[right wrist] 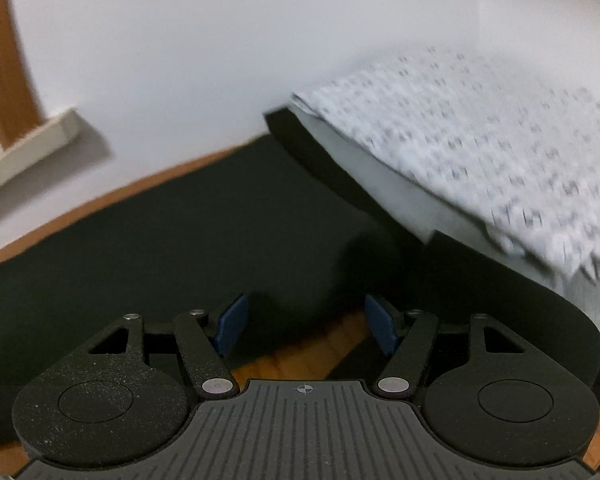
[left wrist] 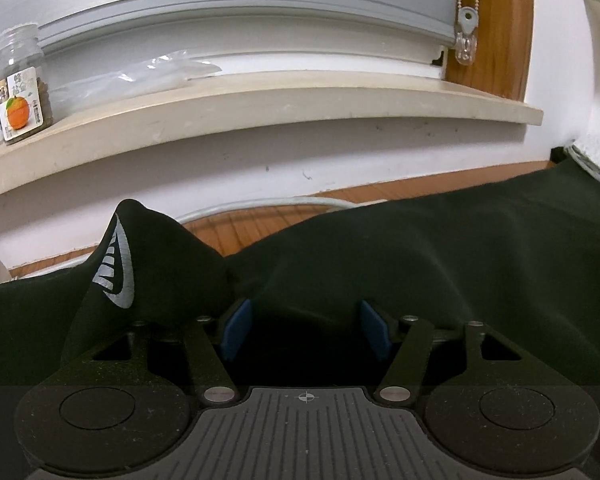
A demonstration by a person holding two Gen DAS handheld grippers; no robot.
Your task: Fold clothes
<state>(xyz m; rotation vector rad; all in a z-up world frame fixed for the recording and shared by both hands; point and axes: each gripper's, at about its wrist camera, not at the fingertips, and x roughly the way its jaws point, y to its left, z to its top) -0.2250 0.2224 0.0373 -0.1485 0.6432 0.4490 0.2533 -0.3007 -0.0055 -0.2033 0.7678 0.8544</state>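
Both tools are standing apart, gripping nothing. The left tool (left wrist: 306, 330) is hovering over the dark garment (left wrist: 420, 264). The right tool (right wrist: 306, 326) is hanging at its edge over the wooden tabletop (right wrist: 312, 354).

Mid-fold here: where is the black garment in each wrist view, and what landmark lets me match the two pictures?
Left wrist: the black garment fills the middle band, left edge to right, with a raised fold bearing a white logo at left.
Right wrist: it covers the middle, from the left edge to under the patterned pillow at right.
Shared landmark: the window sill, across the left-wrist view and at the far left of the right-wrist view.
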